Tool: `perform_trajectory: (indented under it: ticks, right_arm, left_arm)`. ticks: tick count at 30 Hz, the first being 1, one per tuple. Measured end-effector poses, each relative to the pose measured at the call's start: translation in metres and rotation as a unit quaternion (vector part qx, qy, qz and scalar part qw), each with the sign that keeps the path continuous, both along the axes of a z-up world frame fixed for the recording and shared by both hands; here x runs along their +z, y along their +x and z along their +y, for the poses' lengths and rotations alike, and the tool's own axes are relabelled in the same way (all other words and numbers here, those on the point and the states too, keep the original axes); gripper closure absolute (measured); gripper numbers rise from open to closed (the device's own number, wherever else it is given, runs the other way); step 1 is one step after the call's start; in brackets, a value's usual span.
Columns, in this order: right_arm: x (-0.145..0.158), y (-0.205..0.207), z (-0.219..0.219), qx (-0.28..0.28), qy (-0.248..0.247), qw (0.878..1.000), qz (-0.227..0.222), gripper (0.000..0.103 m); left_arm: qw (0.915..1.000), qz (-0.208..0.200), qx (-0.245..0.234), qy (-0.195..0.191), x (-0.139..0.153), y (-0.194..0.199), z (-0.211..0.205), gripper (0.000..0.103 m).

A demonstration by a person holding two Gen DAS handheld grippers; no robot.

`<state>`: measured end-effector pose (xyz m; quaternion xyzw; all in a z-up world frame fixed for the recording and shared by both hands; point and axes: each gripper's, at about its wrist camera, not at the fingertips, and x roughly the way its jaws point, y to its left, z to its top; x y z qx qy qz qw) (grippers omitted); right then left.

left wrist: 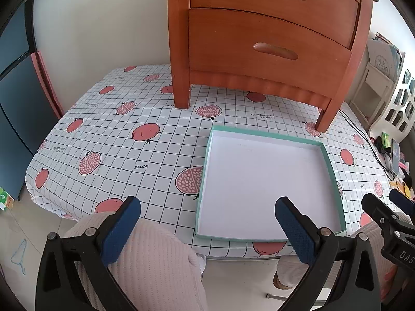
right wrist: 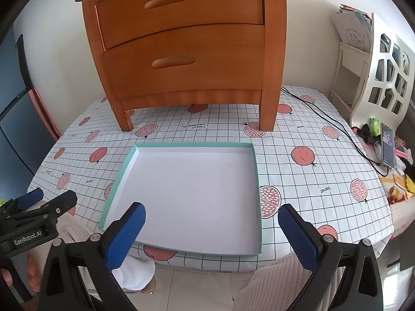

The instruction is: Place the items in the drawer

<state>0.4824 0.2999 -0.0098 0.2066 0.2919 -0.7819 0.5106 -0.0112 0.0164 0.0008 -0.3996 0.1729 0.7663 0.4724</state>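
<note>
A wooden nightstand (left wrist: 259,39) (right wrist: 186,41) with two shut drawers stands at the back of the table. Its lower drawer (left wrist: 267,49) (right wrist: 181,62) has a long oval handle. In front of it lies a shallow teal-rimmed tray (left wrist: 334,171) (right wrist: 255,160), white inside, with nothing in it. My left gripper (left wrist: 207,229) is open near the table's front edge, over a person's knees, holding nothing. My right gripper (right wrist: 211,233) is open too, just short of the tray's near rim, with nothing between its fingers. No loose items show.
The table carries a white checked cloth (left wrist: 124,134) (right wrist: 324,171) with pomegranate prints. A black cable (right wrist: 334,127) runs along its right side to a phone (right wrist: 387,145). A white shelf (right wrist: 384,72) stands at the right, a dark cabinet (left wrist: 15,98) at the left.
</note>
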Motion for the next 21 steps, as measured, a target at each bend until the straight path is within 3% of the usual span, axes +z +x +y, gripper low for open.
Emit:
perform_trajectory:
  ticks: [21]
  right_arm:
    - [0.0000, -0.0007, 0.0006, 0.004, 0.002, 1.000, 0.008, 0.000]
  left_arm:
    - [1.0000, 0.001, 0.000, -0.002, -0.0006, 0.0006, 0.0004, 0.000]
